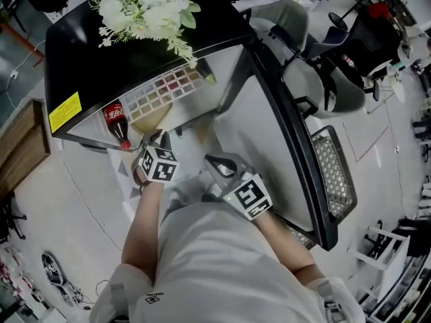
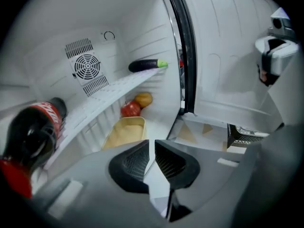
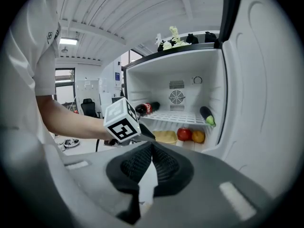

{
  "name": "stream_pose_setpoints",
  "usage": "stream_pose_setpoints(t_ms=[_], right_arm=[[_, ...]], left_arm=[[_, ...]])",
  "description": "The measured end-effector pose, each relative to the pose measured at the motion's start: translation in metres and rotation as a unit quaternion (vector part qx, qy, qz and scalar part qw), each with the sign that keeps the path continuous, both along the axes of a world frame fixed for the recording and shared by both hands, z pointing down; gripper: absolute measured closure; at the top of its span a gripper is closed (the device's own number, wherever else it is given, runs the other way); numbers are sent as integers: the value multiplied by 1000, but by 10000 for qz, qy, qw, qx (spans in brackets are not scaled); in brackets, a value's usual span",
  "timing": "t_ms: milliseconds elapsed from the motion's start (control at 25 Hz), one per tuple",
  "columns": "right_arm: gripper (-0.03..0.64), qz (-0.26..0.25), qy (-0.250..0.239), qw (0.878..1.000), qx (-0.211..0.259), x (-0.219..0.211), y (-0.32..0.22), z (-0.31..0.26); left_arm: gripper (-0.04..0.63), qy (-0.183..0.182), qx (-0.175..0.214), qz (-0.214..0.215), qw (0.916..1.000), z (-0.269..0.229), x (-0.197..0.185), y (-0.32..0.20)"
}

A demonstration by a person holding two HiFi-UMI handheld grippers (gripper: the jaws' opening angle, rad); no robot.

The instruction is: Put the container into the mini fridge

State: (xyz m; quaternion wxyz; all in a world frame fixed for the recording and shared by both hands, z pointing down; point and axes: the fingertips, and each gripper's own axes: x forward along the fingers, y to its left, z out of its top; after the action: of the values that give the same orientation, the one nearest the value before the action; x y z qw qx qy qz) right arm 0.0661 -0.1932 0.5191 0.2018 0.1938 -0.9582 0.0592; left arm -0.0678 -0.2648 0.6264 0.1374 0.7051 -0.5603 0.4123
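Note:
The yellow container (image 2: 126,132) sits on the floor of the open mini fridge (image 1: 121,52), just ahead of my left gripper (image 2: 152,144). That gripper's pads stand a narrow gap apart with nothing between them. It reaches into the fridge opening (image 1: 160,143). In the right gripper view the container (image 3: 165,137) lies left of a tomato (image 3: 184,134) and an orange (image 3: 198,136). My right gripper (image 3: 152,146) hangs back outside the fridge (image 1: 217,161), shut on nothing.
A cola bottle (image 2: 33,137) and an eggplant (image 2: 147,64) lie on the wire shelf (image 2: 109,91). The fridge door (image 1: 269,133) stands open to the right. Behind it is a black mesh basket (image 1: 333,173). White flowers (image 1: 151,9) sit on the fridge top.

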Motion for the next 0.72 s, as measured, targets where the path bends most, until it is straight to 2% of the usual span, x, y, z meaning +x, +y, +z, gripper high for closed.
stream_pose_setpoints(t_ms=[200, 720], right_arm=[[614, -213, -109, 9997, 16, -13, -1, -5], [614, -395, -657, 9971, -4, -47, -5, -36]], left_arm=[[586, 447, 381, -195, 9981, -31, -1, 24], [588, 1507, 1094, -409, 9817, -105, -3, 86]])
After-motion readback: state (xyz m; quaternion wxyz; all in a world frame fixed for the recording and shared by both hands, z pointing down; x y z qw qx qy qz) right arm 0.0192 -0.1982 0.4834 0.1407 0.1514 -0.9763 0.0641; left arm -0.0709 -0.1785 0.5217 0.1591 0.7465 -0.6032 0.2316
